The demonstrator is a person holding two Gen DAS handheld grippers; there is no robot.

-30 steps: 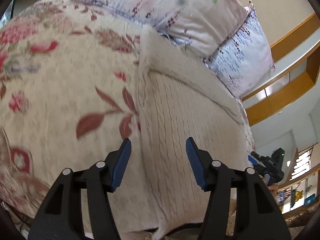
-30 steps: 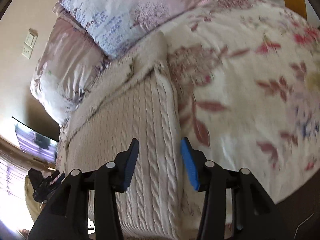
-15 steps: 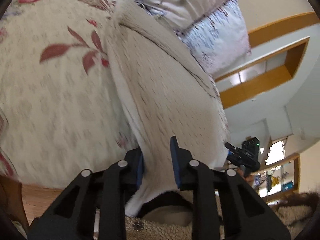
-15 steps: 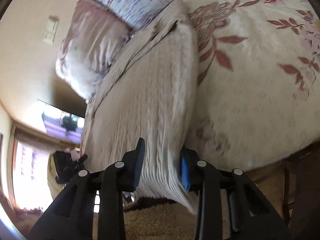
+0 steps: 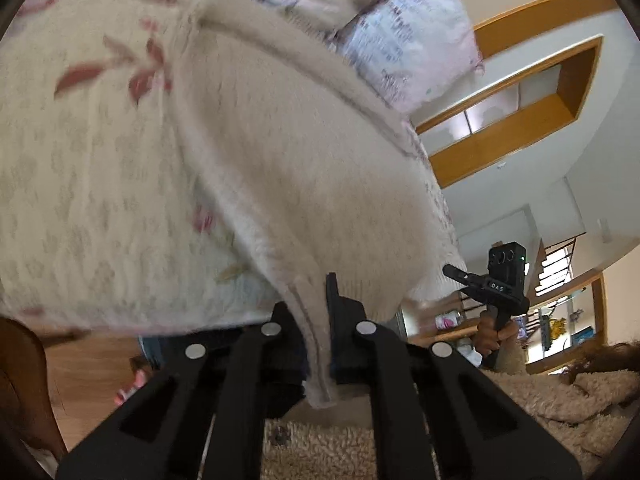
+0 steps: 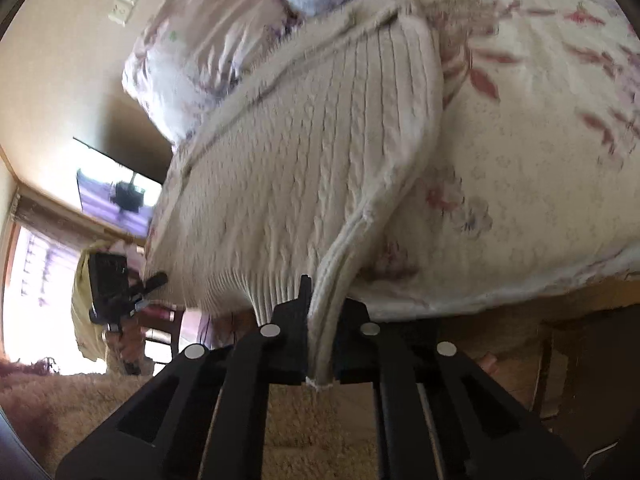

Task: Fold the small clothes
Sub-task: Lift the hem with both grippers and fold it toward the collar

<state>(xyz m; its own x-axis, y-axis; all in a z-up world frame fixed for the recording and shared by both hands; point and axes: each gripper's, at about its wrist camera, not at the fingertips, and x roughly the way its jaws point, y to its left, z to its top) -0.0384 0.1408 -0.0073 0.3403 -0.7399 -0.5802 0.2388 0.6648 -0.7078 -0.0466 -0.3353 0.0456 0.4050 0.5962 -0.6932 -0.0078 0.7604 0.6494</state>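
A: Cream cable-knit sweater (image 6: 304, 168), fuzzy, soft, spread on the floral bedspread (image 6: 532, 168) by the bed's near edge.

B: Left gripper (image 5: 316, 336) pinching the hem corner; right gripper (image 6: 320, 340) pressed on the other hem corner, ribbed there.

A: Compared with one second ago: both were spread above the knit, now closed on it, hem raised off the edge.

B: Pillows (image 5: 404, 36) at the far edge. Wooden floor (image 5: 92, 364) below, open.
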